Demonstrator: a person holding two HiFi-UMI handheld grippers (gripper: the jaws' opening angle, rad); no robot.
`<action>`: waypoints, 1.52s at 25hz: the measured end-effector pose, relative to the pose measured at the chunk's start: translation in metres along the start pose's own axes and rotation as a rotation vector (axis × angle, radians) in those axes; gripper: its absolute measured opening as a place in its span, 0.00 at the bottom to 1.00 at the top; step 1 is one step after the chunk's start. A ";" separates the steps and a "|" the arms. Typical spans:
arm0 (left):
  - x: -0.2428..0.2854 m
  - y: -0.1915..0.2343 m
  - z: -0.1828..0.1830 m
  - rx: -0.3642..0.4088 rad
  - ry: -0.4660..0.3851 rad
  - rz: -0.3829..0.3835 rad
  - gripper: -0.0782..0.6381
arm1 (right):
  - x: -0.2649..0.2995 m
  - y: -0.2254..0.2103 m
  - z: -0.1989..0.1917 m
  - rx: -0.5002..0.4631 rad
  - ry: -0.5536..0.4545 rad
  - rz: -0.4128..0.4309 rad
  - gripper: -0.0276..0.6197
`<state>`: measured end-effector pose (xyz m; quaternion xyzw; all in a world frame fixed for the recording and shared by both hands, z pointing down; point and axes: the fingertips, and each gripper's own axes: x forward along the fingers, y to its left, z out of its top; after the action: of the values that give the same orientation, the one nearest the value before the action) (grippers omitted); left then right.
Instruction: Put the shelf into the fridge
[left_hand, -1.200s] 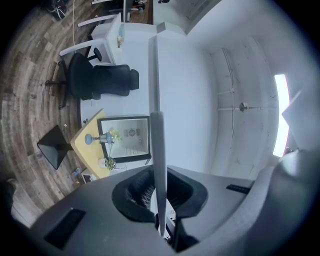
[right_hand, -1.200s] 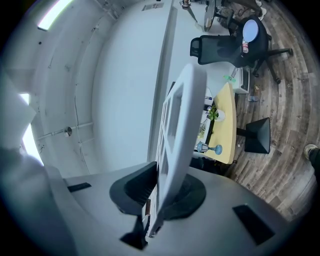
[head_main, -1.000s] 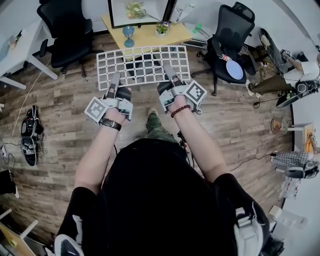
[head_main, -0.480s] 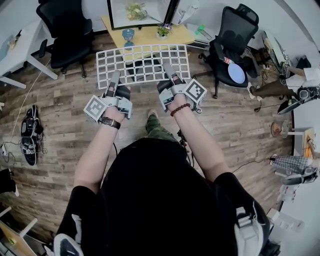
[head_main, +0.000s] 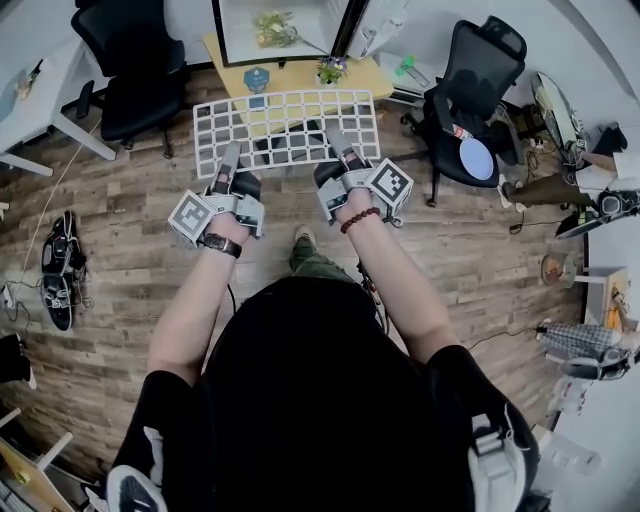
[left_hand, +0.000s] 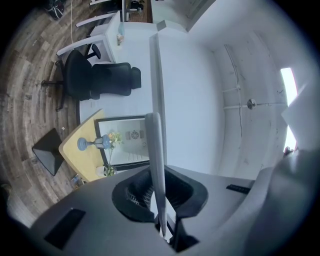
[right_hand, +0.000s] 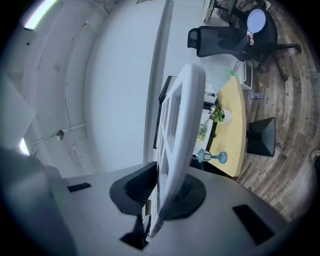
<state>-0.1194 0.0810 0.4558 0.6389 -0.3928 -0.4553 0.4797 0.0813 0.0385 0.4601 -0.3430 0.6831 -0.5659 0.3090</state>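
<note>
A white wire-grid shelf (head_main: 285, 128) is held flat in the air above the wooden floor. My left gripper (head_main: 229, 162) is shut on its near edge at the left, and my right gripper (head_main: 342, 152) is shut on that edge at the right. In the left gripper view the shelf (left_hand: 156, 150) shows edge-on between the jaws; in the right gripper view the shelf (right_hand: 176, 145) shows the same way. Beyond the shelf stands the small fridge (head_main: 280, 25) with its door open, on a yellow table (head_main: 295, 72).
Black office chairs stand at the far left (head_main: 130, 60) and far right (head_main: 470, 90). A small plant (head_main: 328, 70) and a blue figure (head_main: 256, 79) sit on the yellow table. A white desk (head_main: 35, 95) is at the left, and shoes (head_main: 58, 272) lie on the floor.
The shelf and both grippers have held their place in view while the fridge and table have drawn slightly nearer. The view has shifted a little to the right.
</note>
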 end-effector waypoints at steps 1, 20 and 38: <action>0.005 0.001 0.001 0.002 -0.001 0.002 0.15 | 0.004 -0.001 0.003 0.001 0.002 0.000 0.11; 0.077 0.033 0.017 0.036 -0.054 0.042 0.15 | 0.077 -0.029 0.051 0.034 0.074 0.001 0.11; 0.143 0.051 0.022 0.064 -0.113 0.057 0.15 | 0.136 -0.050 0.101 0.052 0.136 0.013 0.11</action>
<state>-0.1042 -0.0708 0.4729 0.6157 -0.4519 -0.4641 0.4487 0.0913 -0.1356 0.4876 -0.2911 0.6898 -0.6035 0.2741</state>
